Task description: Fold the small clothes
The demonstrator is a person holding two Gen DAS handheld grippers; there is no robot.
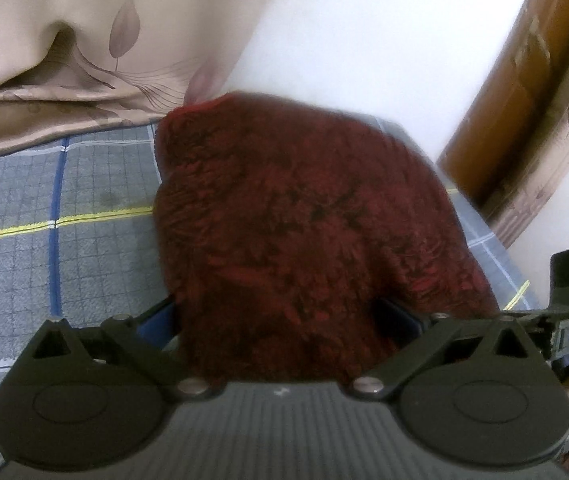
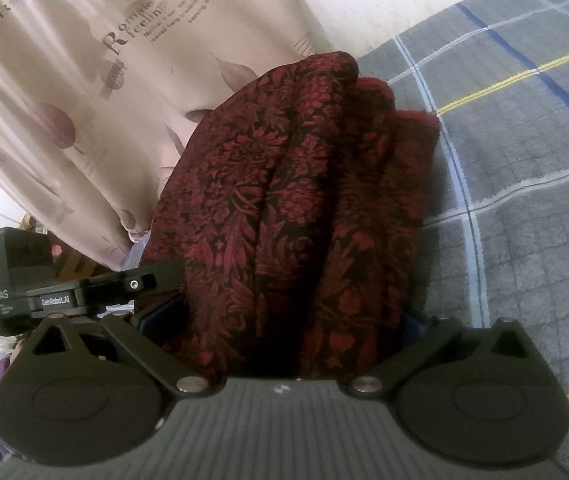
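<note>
Red patterned cloth fills your right gripper, whose jaws are closed on its bunched folds. Your left gripper also clamps the cloth, which blocks the view ahead. Under it lies a grey checked bedsheet; a beige curtain hangs behind.

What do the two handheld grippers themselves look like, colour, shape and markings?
Both match: left gripper and right gripper have ribbed grey bodies, black round-lobed link arms with silver pivot pins, and blue finger pads. The left one's side reads "GenRobot.AI" and "DAS" in the right view.
</note>
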